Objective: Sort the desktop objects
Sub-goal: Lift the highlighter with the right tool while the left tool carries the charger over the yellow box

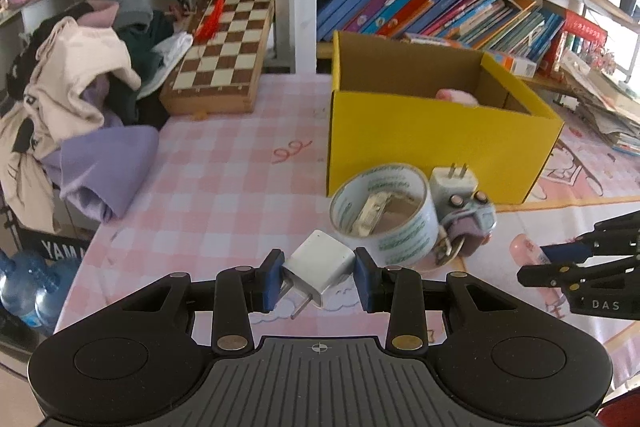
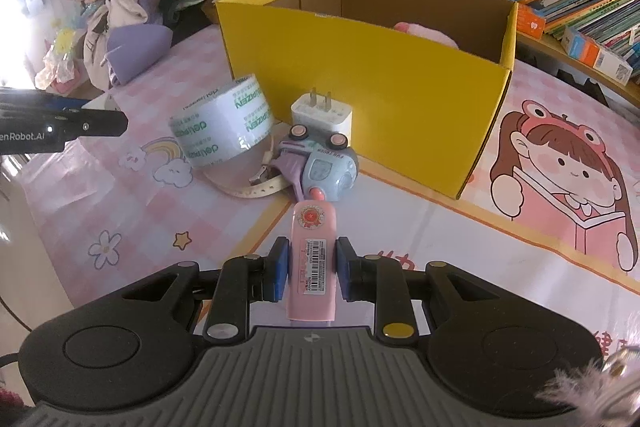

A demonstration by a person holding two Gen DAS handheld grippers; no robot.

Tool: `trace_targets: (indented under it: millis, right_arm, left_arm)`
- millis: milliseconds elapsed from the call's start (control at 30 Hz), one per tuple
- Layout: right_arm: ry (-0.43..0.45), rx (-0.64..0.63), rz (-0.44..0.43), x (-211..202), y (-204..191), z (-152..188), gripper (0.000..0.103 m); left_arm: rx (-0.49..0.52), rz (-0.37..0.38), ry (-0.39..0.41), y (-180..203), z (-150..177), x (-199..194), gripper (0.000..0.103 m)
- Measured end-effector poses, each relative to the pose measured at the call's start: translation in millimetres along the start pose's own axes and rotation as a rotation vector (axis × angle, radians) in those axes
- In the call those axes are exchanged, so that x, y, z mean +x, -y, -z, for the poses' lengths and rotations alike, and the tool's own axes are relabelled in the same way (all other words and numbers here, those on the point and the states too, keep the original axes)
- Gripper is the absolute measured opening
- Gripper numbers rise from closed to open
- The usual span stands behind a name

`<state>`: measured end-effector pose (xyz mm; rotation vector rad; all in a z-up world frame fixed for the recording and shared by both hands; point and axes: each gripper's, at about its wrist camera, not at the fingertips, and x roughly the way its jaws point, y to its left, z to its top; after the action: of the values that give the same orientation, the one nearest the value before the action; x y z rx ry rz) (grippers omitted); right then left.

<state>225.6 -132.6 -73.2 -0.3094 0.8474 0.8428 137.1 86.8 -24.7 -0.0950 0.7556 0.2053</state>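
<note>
- The yellow box (image 2: 360,67) stands open on the pink table mat (image 1: 224,163), behind the loose clutter; it looks like the place the things are being sorted into.
- Only one item shows inside it so far, a soft pink thing (image 2: 428,35) against the far wall, so I judge the sorting as barely begun; the box floor is mostly hidden.
- The tape roll (image 2: 224,131) lies tilted on the mat in front of the box, untouched, with something pale tucked inside its core that I cannot identify.
- Touching it on the box side is a small blue toy car (image 2: 320,167), lying wheels-up on a purple piece and a cream strap (image 2: 260,191).
- A white plug (image 2: 322,113) stands prongs-up just behind the toy, close to the box's front wall.
- Those four things are left to do.
- The left gripper (image 1: 319,277) is clamped on a second white charger (image 1: 318,267), held clear of the mat with its prongs pointing back toward the camera.
- The right gripper (image 2: 312,269) is closed on a slim pink tube with a barcode label (image 2: 314,259), its tip pointing toward the toy car.
- Both held items sit short of the box, so the drop is the step remaining for each.
</note>
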Motion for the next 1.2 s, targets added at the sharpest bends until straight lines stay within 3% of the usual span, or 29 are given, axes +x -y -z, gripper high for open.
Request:
trace_targets:
  millis: [733,1200]
  right_arm:
    - [0.040,0.018,-0.007,-23.6,8.0,-8.0,0.023]
    - [0.180,0.005,0.026,-48.8,32.1,-59.8,0.023]
  left_arm:
    - [0.064,0.078,0.069,31.0,-22.3,-13.2,0.035]
    - [0.129,0.121,0.196,39.8,-69.9,-14.3,0.035]
